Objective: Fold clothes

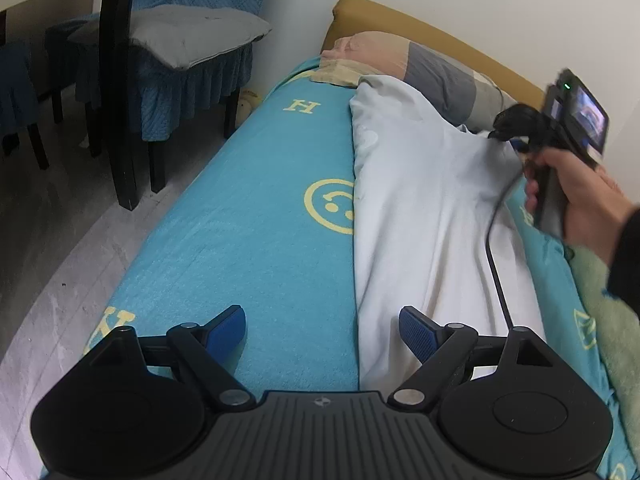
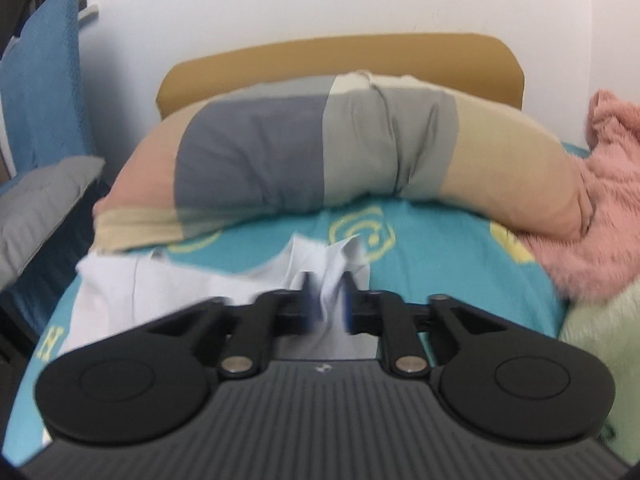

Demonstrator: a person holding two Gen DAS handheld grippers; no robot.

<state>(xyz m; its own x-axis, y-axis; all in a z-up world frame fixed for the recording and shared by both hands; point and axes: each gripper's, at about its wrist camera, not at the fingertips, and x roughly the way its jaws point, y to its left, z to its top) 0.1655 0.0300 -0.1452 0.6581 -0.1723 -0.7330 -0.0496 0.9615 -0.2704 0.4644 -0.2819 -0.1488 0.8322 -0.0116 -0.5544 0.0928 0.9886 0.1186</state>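
Now the white garment (image 1: 420, 208) lies lengthwise along the teal bedsheet (image 1: 248, 220), its far end bunched between the right gripper (image 2: 328, 300) pads, grip unclear through blur; left gripper (image 1: 322, 330) gapes empty nearby.

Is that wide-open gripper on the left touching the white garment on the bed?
Apart. In the left wrist view the left gripper hangs open above the bed, blue sheet showing between its fingers, while the white garment lies beneath, clear of the pads.
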